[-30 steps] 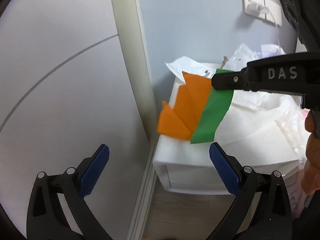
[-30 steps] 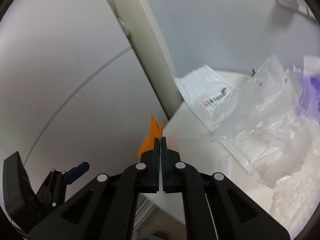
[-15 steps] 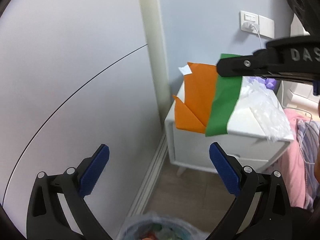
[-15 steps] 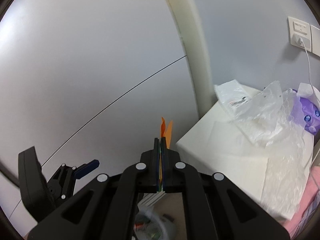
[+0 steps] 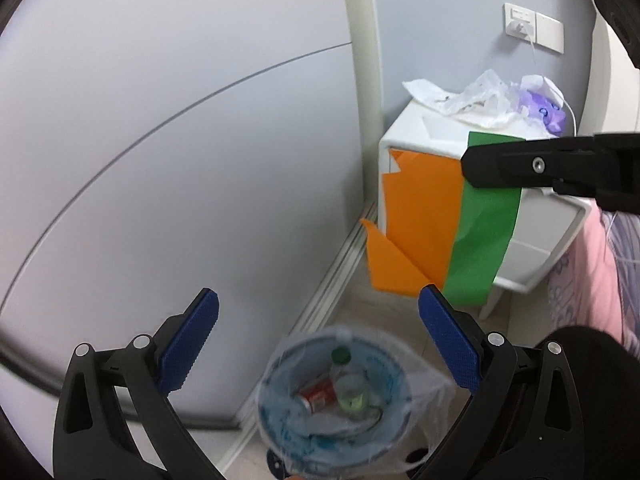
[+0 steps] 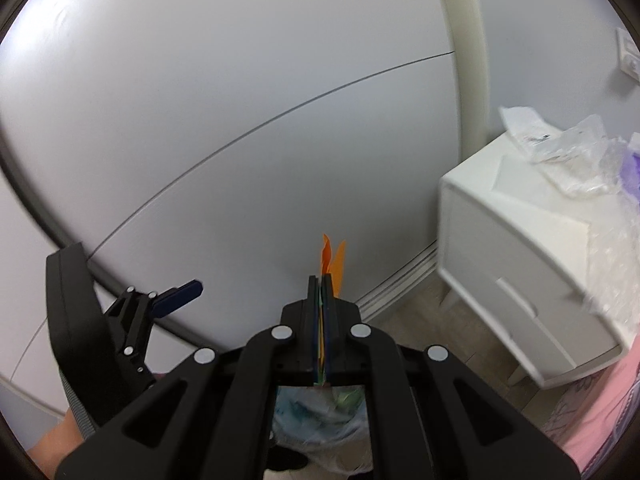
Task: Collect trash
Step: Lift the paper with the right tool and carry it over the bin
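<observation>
Right gripper [image 6: 320, 304] jaws clamped on orange-and-green paper [image 5: 436, 236], above the lined bin [image 5: 332, 396]. Light, floppy sheet; top-edge hold suits. Left gripper [image 5: 316, 344] jaws apart, empty.

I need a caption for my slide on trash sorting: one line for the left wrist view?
Right tongs carry orange and green paper above a lined bin holding bottle and can; left tongs open.

Orange-and-green paper [image 5: 436, 228], creased and jagged along its orange edge, was held hanging in the air above a bag-lined bin [image 5: 288, 432], in which a bottle [image 5: 346, 380] and a red can [image 5: 318, 394] lay.
</observation>
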The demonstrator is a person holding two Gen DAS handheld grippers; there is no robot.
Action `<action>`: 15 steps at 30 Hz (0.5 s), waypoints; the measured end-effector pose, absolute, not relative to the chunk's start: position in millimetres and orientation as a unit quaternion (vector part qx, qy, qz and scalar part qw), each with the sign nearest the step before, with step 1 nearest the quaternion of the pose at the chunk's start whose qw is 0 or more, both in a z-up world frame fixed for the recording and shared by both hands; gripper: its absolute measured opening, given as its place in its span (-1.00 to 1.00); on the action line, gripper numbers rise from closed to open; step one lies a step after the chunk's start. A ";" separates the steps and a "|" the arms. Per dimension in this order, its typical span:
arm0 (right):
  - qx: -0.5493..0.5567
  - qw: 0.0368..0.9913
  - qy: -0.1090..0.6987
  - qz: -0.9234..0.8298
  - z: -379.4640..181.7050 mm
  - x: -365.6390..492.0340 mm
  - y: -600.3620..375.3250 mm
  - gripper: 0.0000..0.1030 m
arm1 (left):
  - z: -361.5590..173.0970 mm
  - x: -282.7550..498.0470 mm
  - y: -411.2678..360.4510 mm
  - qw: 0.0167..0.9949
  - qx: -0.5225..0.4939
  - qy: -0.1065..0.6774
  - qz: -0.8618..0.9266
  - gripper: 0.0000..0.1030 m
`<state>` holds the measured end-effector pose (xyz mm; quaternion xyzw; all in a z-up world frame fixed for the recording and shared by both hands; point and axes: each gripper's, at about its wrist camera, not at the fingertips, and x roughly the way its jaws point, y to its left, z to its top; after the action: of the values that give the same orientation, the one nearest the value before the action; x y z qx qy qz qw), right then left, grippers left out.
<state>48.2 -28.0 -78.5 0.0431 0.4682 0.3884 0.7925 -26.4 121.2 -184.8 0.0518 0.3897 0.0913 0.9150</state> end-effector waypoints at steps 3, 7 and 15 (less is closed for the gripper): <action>0.031 0.781 0.474 0.405 -84.2 29.8 -16.4 -0.92 | -196.7 -42.9 127.4 0.910 0.044 0.399 0.102 0.89; 0.022 0.767 0.487 0.418 -96.7 10.8 -2.7 -0.92 | -217.3 -60.2 137.2 0.901 0.034 0.416 0.117 0.89; -0.006 0.741 0.519 0.426 -137.6 -12.2 27.6 -0.92 | -264.9 -81.1 159.2 0.881 0.012 0.452 0.139 0.89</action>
<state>-12.2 27.6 -137.6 -0.0056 0.5194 0.4263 0.7406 -81.1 159.2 -264.9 0.0122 0.4520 0.1394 0.8810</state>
